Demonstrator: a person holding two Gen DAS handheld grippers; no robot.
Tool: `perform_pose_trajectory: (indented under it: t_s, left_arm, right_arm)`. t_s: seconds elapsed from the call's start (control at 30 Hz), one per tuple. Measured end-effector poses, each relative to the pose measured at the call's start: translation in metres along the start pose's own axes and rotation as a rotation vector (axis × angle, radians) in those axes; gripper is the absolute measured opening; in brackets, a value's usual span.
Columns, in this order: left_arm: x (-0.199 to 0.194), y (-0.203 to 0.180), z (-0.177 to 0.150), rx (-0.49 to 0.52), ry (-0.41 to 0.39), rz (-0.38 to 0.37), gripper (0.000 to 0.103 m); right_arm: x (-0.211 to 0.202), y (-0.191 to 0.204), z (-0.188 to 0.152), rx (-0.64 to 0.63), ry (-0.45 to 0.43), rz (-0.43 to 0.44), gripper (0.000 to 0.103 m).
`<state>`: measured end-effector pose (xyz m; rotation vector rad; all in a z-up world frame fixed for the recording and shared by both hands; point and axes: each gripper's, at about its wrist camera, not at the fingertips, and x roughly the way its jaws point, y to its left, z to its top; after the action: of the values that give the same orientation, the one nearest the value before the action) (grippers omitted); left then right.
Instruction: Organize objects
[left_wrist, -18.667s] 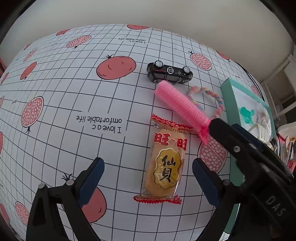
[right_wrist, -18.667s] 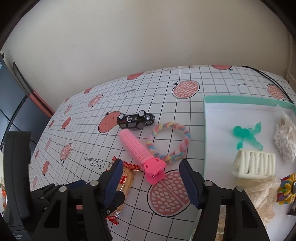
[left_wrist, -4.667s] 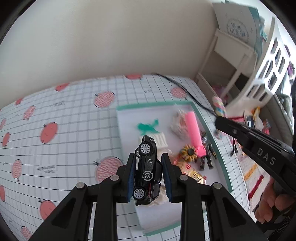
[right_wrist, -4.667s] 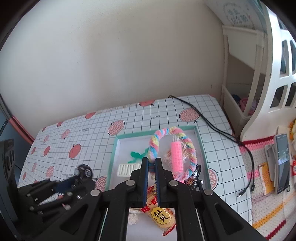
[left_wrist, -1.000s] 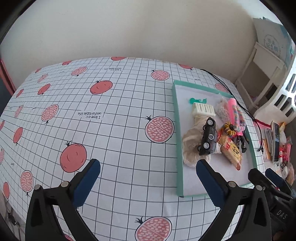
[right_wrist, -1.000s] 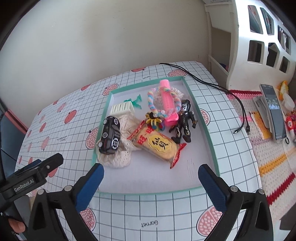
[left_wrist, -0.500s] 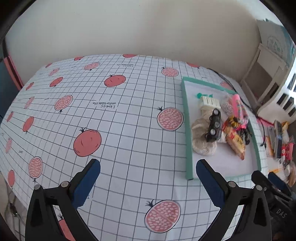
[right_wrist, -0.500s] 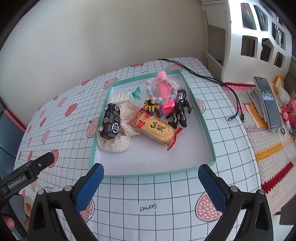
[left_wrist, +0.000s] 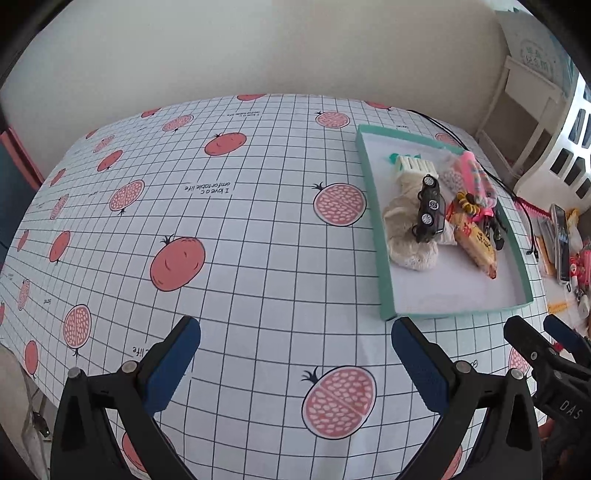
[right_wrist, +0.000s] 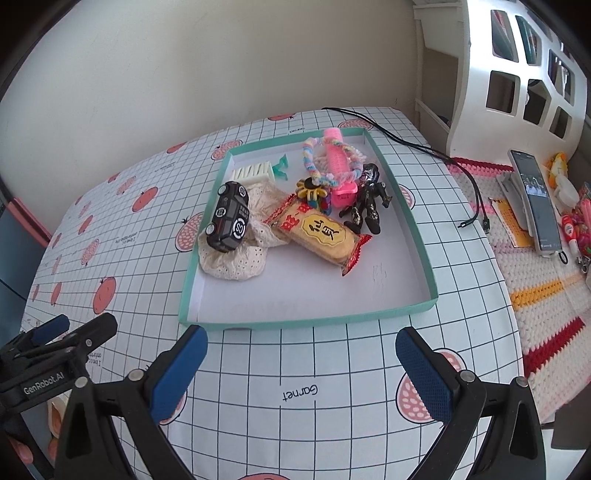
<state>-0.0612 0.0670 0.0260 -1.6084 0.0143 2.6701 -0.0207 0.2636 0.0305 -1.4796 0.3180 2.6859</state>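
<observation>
Looking through the left wrist view, I note my left gripper (left_wrist: 295, 363) spread wide, holding nothing, over the tablecloth (left_wrist: 229, 258); the teal tray (left_wrist: 373, 206) sits at two o'clock, toy car (left_wrist: 429, 212) inside. Right wrist view: my right gripper (right_wrist: 301, 367) gapes wide, empty, the tray (right_wrist: 306, 324) at twelve o'clock holding the car (right_wrist: 229, 216), snack packet (right_wrist: 319, 234) and pink roller (right_wrist: 338, 158).
</observation>
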Motion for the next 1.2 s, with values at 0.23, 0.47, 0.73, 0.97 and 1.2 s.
perform_pose_trajectory:
  t_s: [0.23, 0.47, 0.73, 0.97, 1.2]
  left_arm:
    - [0.0, 0.008, -0.008, -0.006, 0.012, 0.013, 0.103]
    - [0.002, 0.014, -0.011, -0.025, 0.016, 0.007, 0.103]
    - [0.005, 0.015, -0.014, -0.028, 0.028, 0.0, 0.103]
    - [0.006, 0.014, -0.013, -0.025, 0.033, -0.003, 0.103]
    - [0.008, 0.013, -0.013, -0.022, 0.037, -0.014, 0.103]
  right_arm:
    - [-0.001, 0.005, -0.003, -0.013, 0.003, 0.0, 0.103]
    - [0.001, 0.008, -0.006, -0.021, 0.009, -0.005, 0.103]
    - [0.003, 0.012, -0.009, -0.037, 0.014, -0.009, 0.103]
    - [0.003, 0.014, -0.008, -0.048, 0.014, -0.01, 0.103]
    - [0.003, 0.015, -0.007, -0.048, 0.014, -0.013, 0.103]
